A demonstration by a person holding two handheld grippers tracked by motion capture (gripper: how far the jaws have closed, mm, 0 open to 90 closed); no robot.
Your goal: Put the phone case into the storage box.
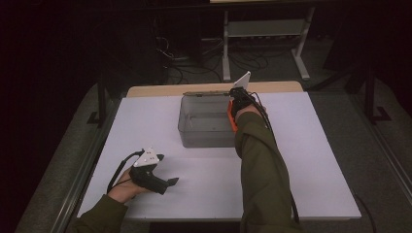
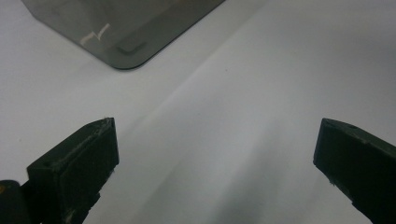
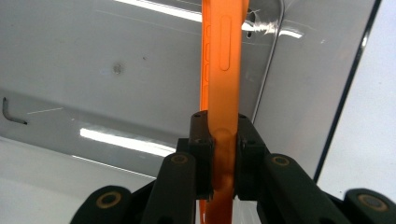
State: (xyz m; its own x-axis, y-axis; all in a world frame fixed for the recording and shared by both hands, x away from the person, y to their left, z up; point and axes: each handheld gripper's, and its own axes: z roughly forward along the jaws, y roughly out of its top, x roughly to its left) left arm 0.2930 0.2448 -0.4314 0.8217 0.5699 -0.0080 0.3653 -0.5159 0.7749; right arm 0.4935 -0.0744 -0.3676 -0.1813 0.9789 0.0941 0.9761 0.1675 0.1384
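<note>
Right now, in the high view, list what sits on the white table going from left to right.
Left gripper, lying low near the table's front left → grey see-through bin → orange flat piece, held at the bin's right edge by the right gripper.

One bin (grey), one orange case, two tools

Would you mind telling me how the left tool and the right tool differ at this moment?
The left tool has its jaws wide apart with nothing between them; the right tool is clamped on a flat orange piece. The left tool sits low over the bare white table, near its front-left; the right tool is at the grey bin, holding the orange piece at its right wall. Both have black jaws and are hand-held.
</note>
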